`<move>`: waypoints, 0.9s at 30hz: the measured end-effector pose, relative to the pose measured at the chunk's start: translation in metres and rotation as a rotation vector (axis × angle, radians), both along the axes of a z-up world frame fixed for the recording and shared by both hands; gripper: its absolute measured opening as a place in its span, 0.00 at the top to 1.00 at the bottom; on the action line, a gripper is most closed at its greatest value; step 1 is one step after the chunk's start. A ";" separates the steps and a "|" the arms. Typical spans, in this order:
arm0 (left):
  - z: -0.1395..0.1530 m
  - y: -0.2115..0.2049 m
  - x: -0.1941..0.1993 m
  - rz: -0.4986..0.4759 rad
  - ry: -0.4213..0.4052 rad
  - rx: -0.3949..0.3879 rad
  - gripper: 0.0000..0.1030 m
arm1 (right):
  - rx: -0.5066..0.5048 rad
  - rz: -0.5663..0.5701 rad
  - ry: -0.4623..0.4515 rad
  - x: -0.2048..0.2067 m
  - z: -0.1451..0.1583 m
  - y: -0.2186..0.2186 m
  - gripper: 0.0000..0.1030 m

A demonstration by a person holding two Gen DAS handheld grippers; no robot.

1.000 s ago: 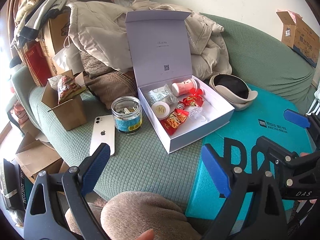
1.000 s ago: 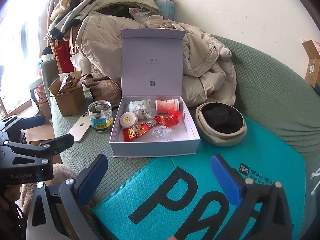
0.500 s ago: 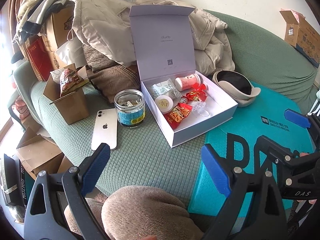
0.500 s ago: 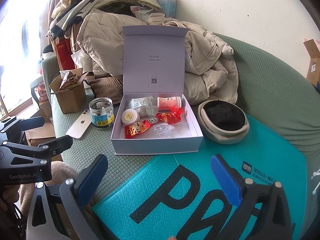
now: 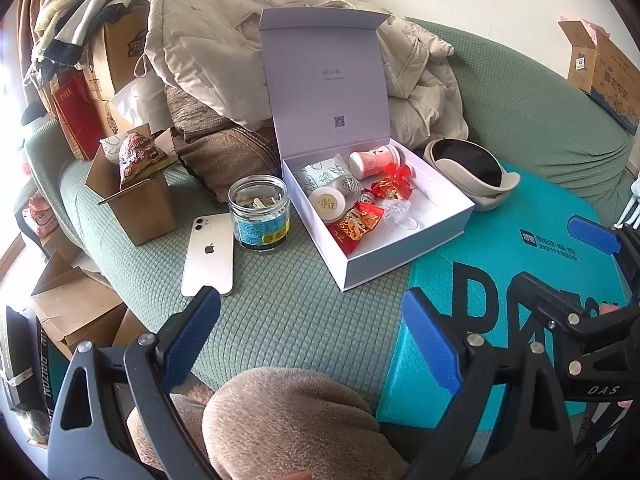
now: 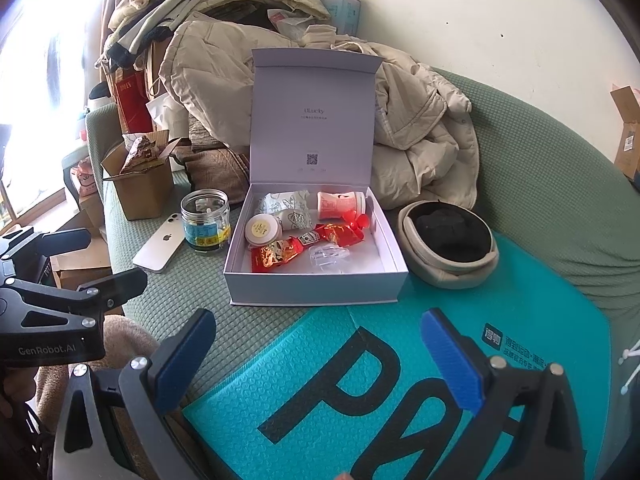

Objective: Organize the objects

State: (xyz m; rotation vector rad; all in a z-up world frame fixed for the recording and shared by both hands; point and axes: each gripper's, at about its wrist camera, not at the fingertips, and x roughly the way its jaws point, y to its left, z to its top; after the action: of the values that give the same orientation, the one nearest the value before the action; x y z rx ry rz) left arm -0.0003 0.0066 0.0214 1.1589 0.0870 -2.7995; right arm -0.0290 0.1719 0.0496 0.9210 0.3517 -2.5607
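An open white gift box [image 5: 436, 236] [image 6: 316, 292] stands on the green sofa, lid upright. It holds red snack packets [image 5: 356, 224], a pink cup [image 6: 340, 205], a round white tin [image 6: 262, 229] and a clear plastic piece [image 6: 328, 256]. A glass jar [image 5: 260, 212] [image 6: 205, 222] and a white phone [image 5: 209, 254] [image 6: 160, 247] lie left of the box. My left gripper [image 5: 312, 340] is open and empty, short of the phone. My right gripper [image 6: 320, 360] is open and empty over a teal mailer [image 6: 328, 392].
A beige cap [image 5: 472, 172] [image 6: 448, 248] lies right of the box. A brown carton with snack bags [image 5: 136, 196] stands at the left. Coats and bags [image 5: 208, 48] are piled behind. A cardboard box [image 5: 600, 68] sits on the sofa back. A fleece-covered knee [image 5: 288, 420] is below my left gripper.
Both grippers have moved slightly closer to the box and jar, which now sit a little nearer and further right in view. Both stay open and empty.
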 end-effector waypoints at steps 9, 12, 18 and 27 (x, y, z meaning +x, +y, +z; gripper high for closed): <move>-0.002 0.004 0.002 -0.010 -0.002 -0.003 0.10 | 0.008 -0.006 -0.002 0.000 -0.002 0.001 0.00; -0.003 0.003 0.003 -0.003 -0.003 -0.003 0.10 | 0.013 -0.004 -0.001 0.001 -0.002 0.001 0.00; -0.005 0.002 0.005 -0.001 -0.007 -0.004 0.10 | 0.026 0.003 -0.010 0.000 -0.006 -0.003 0.00; -0.007 0.000 0.007 0.003 -0.015 -0.003 0.10 | 0.038 0.008 -0.014 -0.001 -0.007 -0.006 0.00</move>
State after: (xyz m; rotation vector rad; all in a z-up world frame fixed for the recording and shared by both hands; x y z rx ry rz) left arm 0.0065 0.0066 0.0146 1.1780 0.0837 -2.7873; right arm -0.0301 0.1659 0.0422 0.9487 0.4005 -2.5468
